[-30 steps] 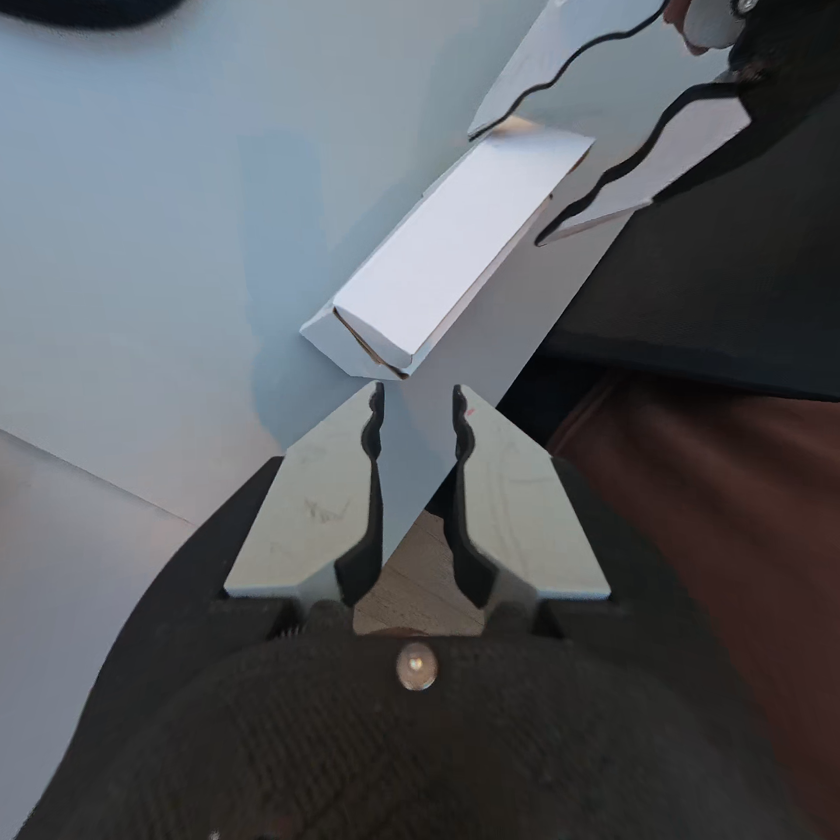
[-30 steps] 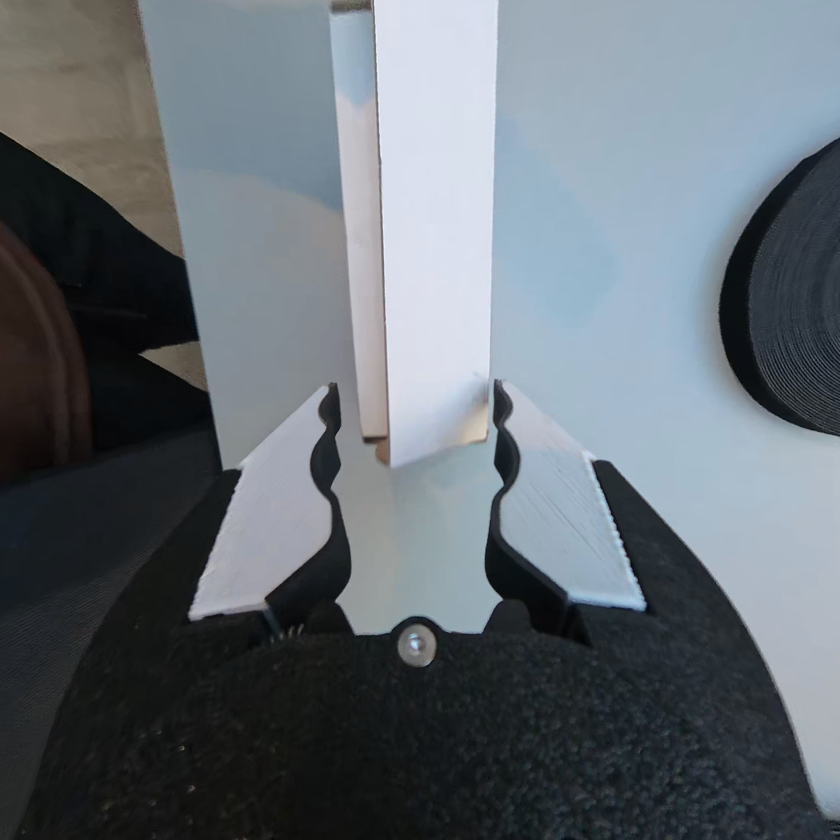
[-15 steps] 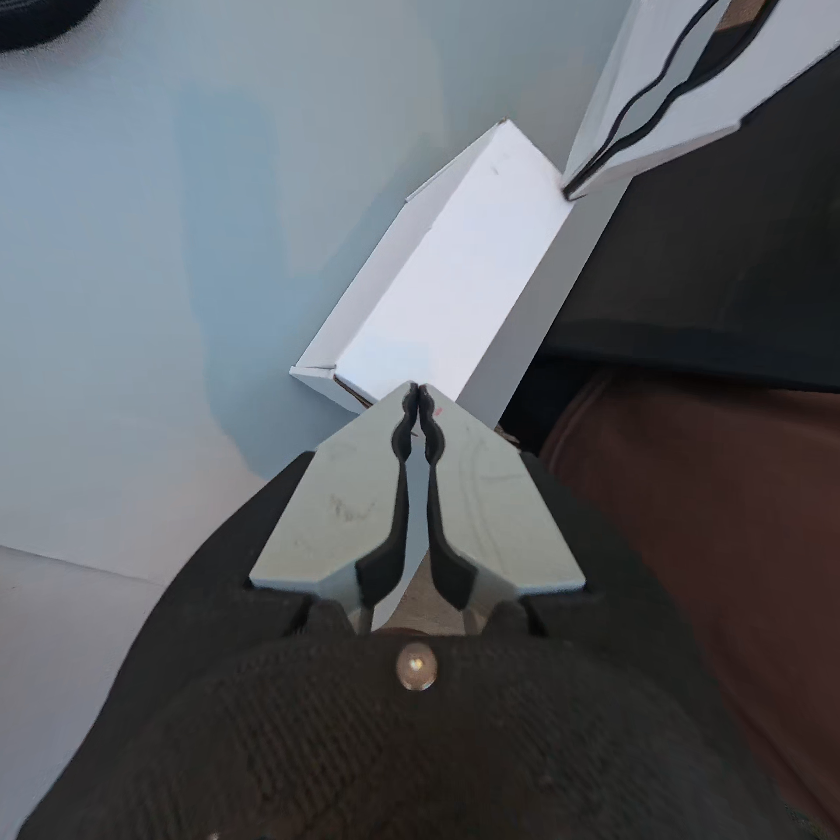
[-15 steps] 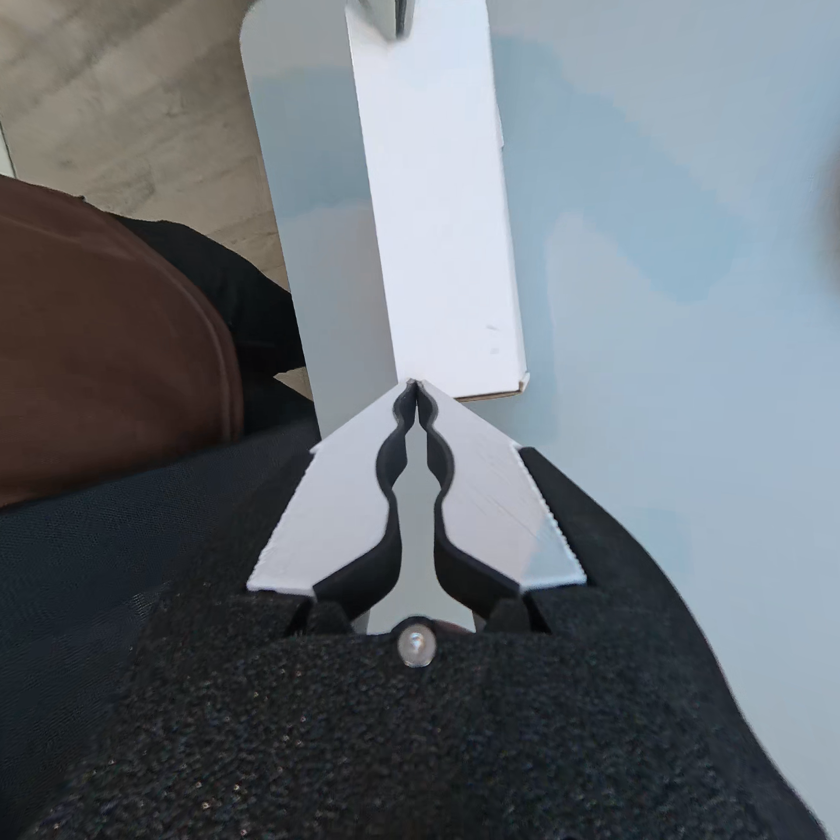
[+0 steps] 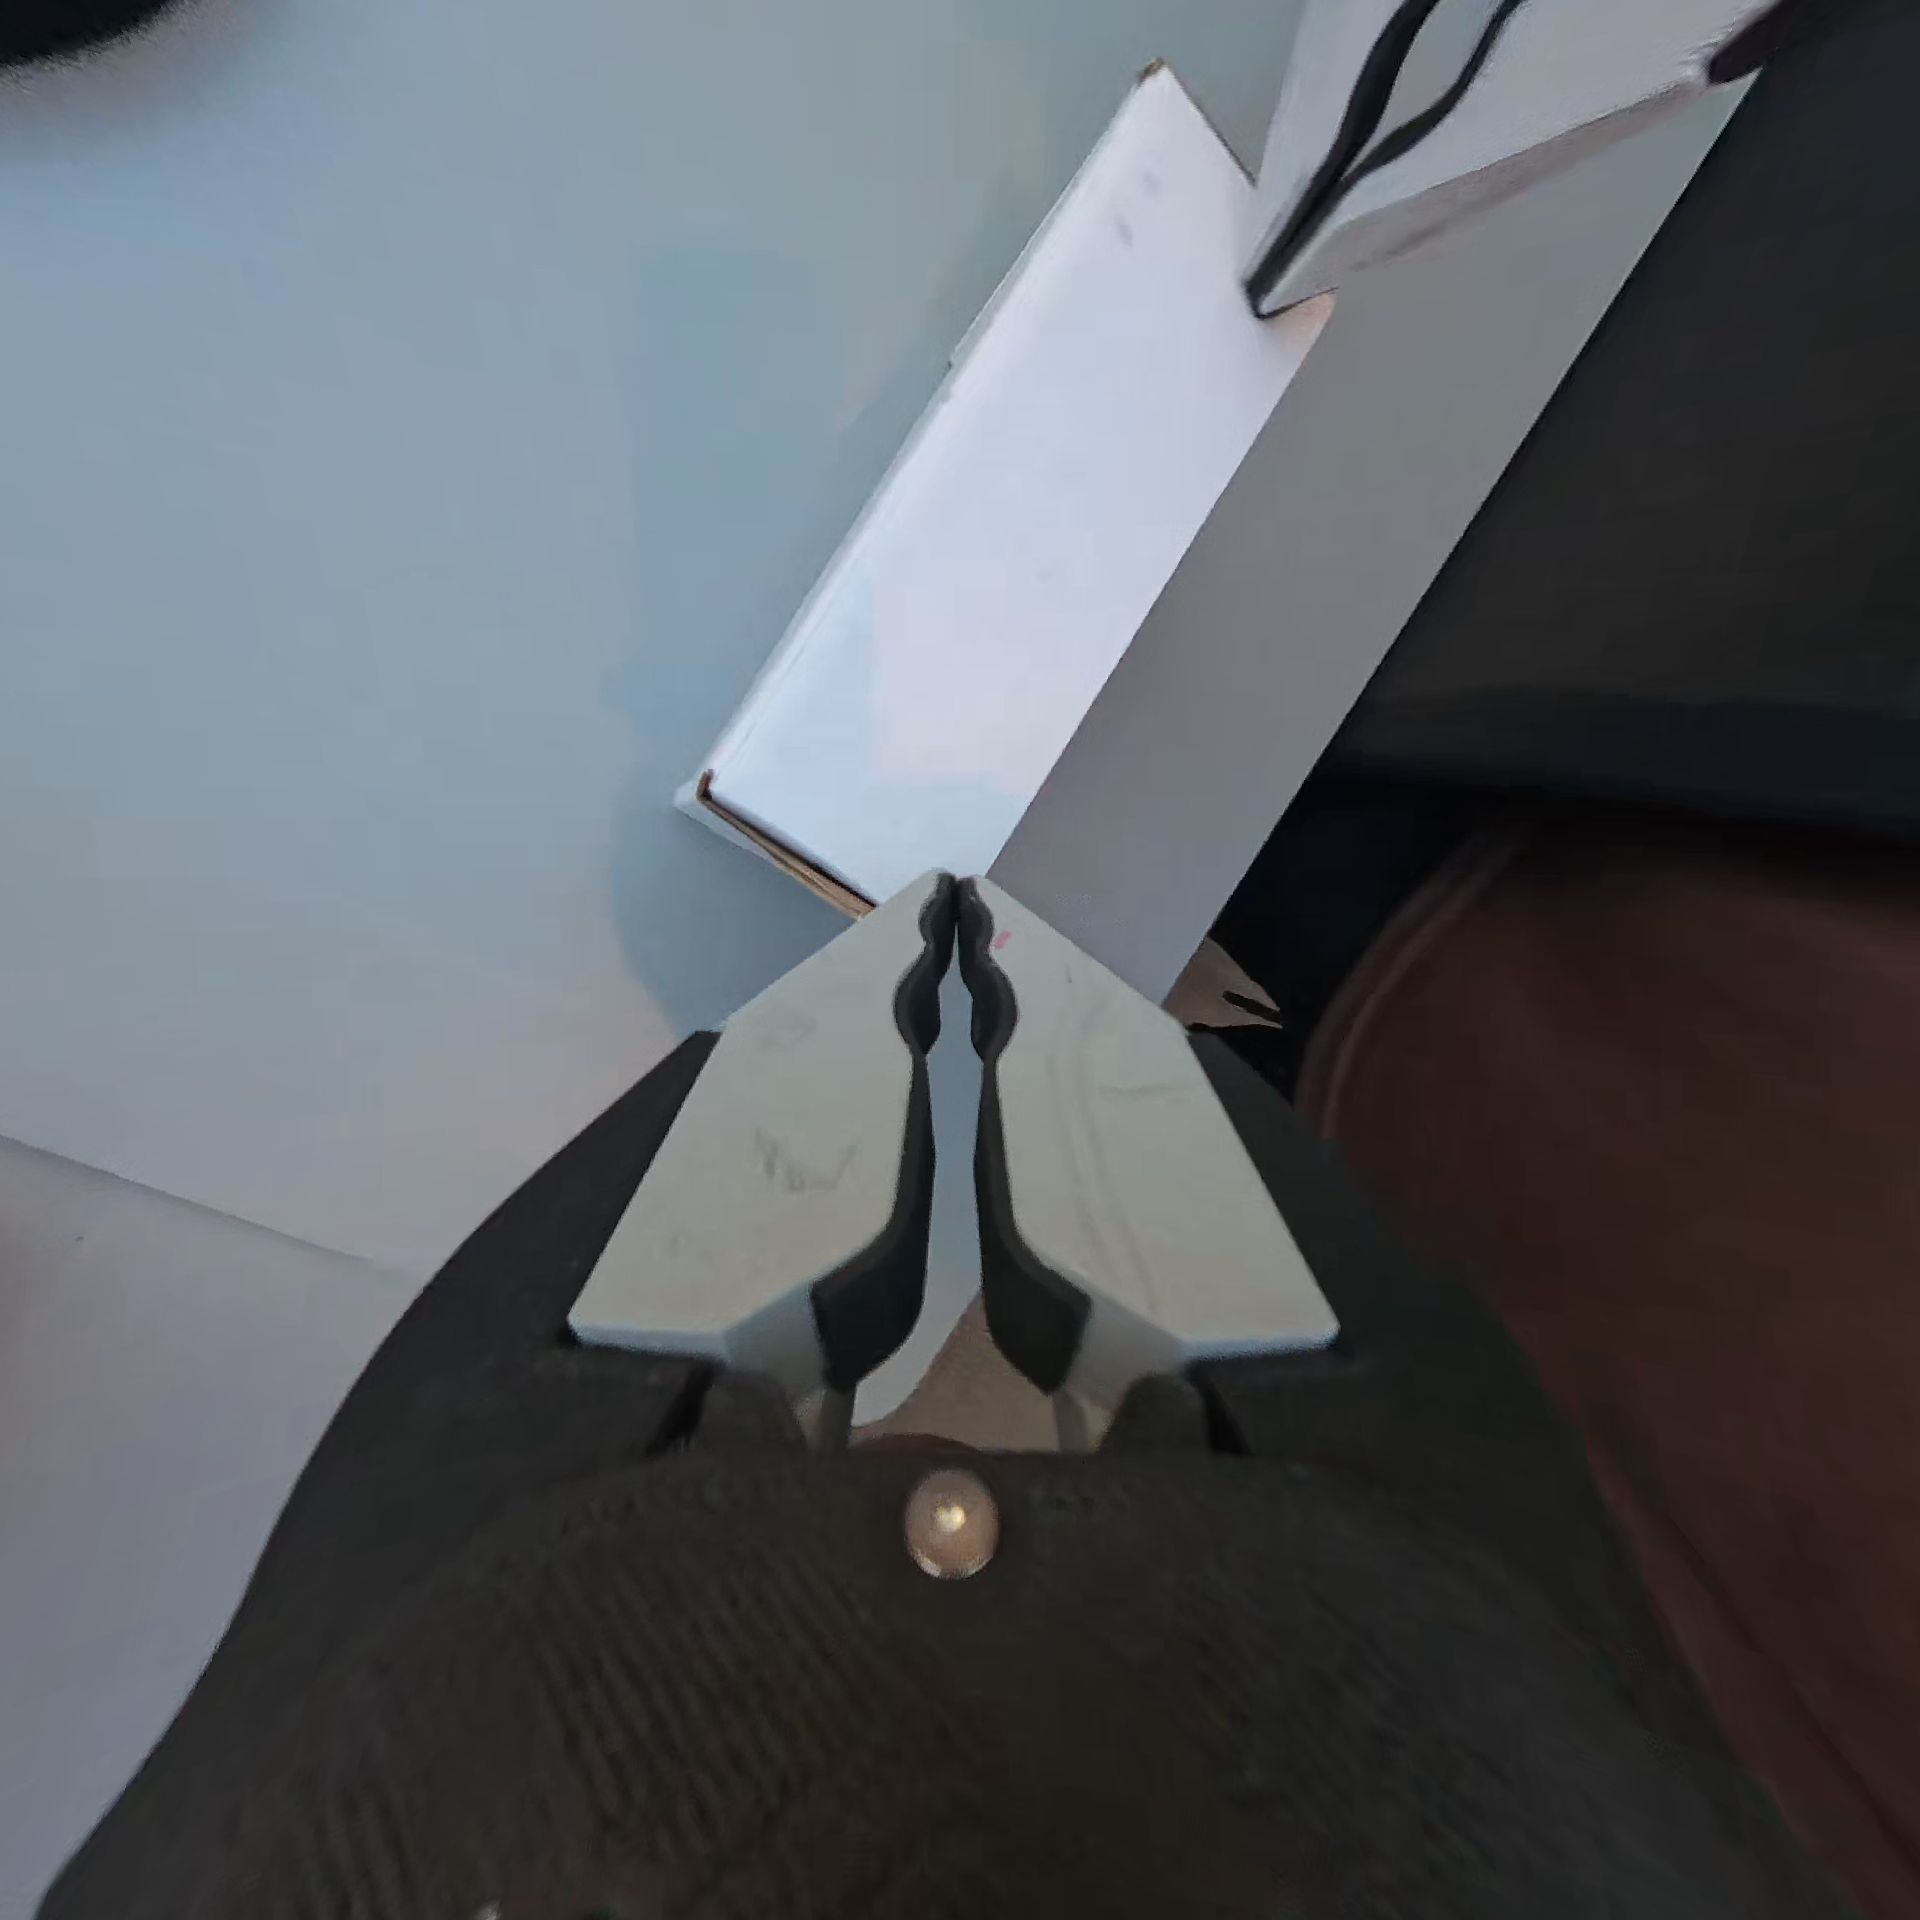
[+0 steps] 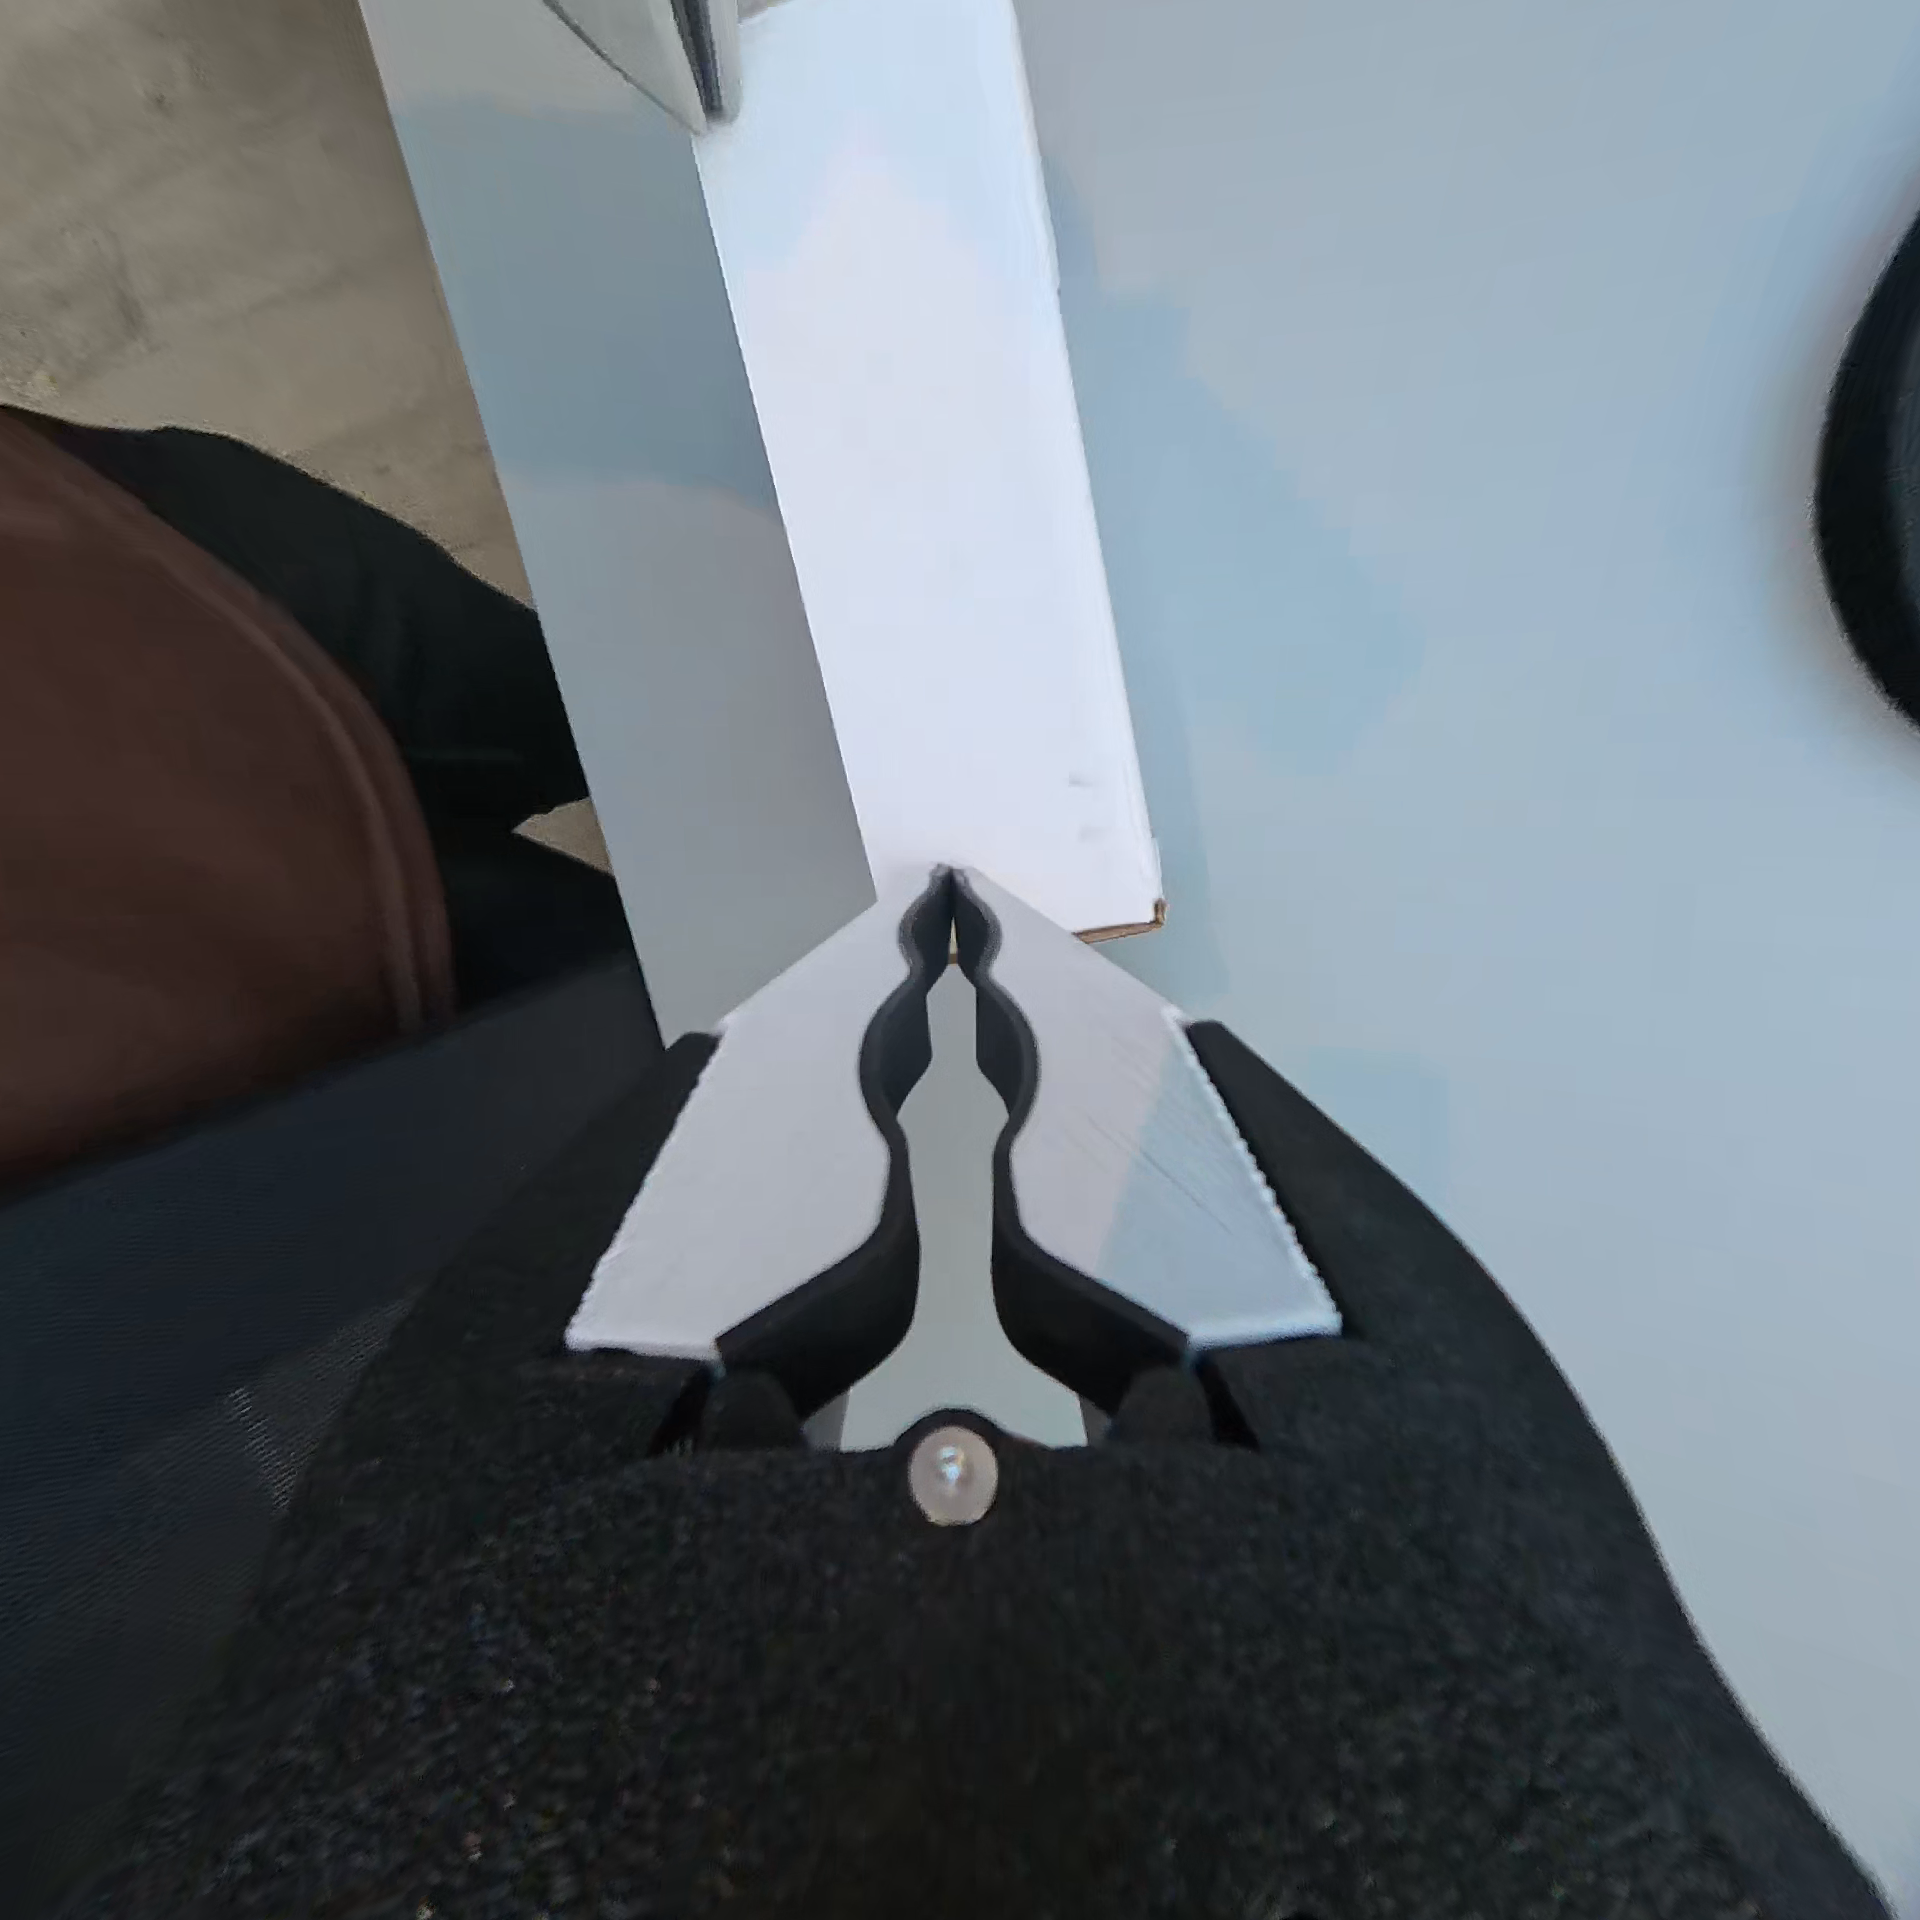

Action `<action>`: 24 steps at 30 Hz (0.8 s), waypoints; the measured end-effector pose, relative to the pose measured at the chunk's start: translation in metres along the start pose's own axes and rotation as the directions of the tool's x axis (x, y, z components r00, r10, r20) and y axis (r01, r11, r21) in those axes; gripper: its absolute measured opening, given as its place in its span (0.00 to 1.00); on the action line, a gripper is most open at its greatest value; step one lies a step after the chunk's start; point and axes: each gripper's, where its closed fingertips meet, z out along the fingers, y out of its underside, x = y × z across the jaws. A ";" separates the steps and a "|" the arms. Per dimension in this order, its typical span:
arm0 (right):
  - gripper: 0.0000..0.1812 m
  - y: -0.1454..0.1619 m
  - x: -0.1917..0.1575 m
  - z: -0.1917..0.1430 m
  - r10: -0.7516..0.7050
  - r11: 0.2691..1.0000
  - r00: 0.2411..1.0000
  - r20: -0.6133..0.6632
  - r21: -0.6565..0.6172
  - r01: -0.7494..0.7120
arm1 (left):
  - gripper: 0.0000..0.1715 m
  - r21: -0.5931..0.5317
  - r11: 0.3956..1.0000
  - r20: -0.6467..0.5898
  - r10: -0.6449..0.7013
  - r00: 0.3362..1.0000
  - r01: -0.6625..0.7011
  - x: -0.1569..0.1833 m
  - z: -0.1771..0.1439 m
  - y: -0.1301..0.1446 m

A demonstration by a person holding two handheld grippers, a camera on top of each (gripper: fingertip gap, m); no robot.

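Note:
A long white cardboard box [image 5: 1039, 499] lies flat on the pale table [image 5: 364, 520], close to its edge. My left gripper [image 5: 954, 883] is shut and empty, with its tips right at the near end of the box. My right gripper [image 6: 951, 878] is shut and empty, with its tips over the other end of the box [image 6: 935, 520]. Each gripper shows in the other's view: the right one [image 5: 1262, 296] at the box's far end, the left one [image 6: 696, 73] at the top. I cannot tell whether the tips touch the box.
The table edge [image 5: 1299, 623] runs just beside the box. A person's brown garment [image 5: 1610, 1195] and dark fabric [image 6: 208, 1403] lie beyond it. A black round object [image 6: 1870, 468] sits on the table to the right of the box. Beige floor [image 6: 208, 208] shows below. The left gripper's tips are roughly 12 centimeters from the right gripper's. Between my right fingertips and the black round object [image 6: 1870, 468] there is roughly 20 centimeters.
Both grippers have gone from open to shut. The box, tilted on its edge a second ago, now lies flat. Both grippers have drawn back to its ends.

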 end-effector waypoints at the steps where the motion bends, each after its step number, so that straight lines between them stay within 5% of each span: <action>1: 0.00 0.000 0.000 -0.001 -0.004 1.000 1.000 -0.005 -0.017 0.004 | 0.00 -0.002 1.000 -0.018 -0.019 1.000 0.019 0.000 0.000 -0.001; 5: 0.02 -0.035 -0.009 -0.018 -0.058 0.988 0.997 -0.058 0.140 0.065 | 0.00 -0.002 1.000 0.003 0.011 1.000 -0.011 0.005 -0.001 0.003; 10: 0.52 -0.064 -0.009 -0.036 -0.157 0.956 0.957 -0.246 0.207 0.210 | 0.00 0.148 0.987 -0.038 -0.056 0.998 0.061 0.032 -0.009 0.014; 11: 0.57 -0.062 -0.007 -0.032 -0.174 0.959 0.949 -0.263 0.171 0.224 | 0.13 0.174 0.981 -0.035 -0.082 0.996 0.087 0.034 -0.010 0.019; 14: 0.67 -0.047 0.009 -0.001 -0.224 0.973 0.931 -0.289 -0.009 0.232 | 0.15 0.187 0.970 -0.077 -0.142 0.987 0.154 0.049 -0.003 0.044; 17: 0.66 -0.024 0.023 0.037 -0.262 0.955 0.931 -0.255 -0.205 0.213 | 0.18 0.180 0.965 -0.078 -0.179 0.981 0.190 0.058 0.014 0.068; 19: 0.39 -0.012 0.021 0.055 -0.267 0.937 0.942 -0.205 -0.284 0.203 | 0.20 0.181 0.959 -0.129 -0.197 0.972 0.218 0.072 0.024 0.077; 24: 0.39 -0.043 0.009 0.043 0.032 0.999 0.996 -0.089 -0.032 -0.035 | 0.22 0.261 0.914 -0.288 -0.232 0.929 0.309 0.095 0.023 0.074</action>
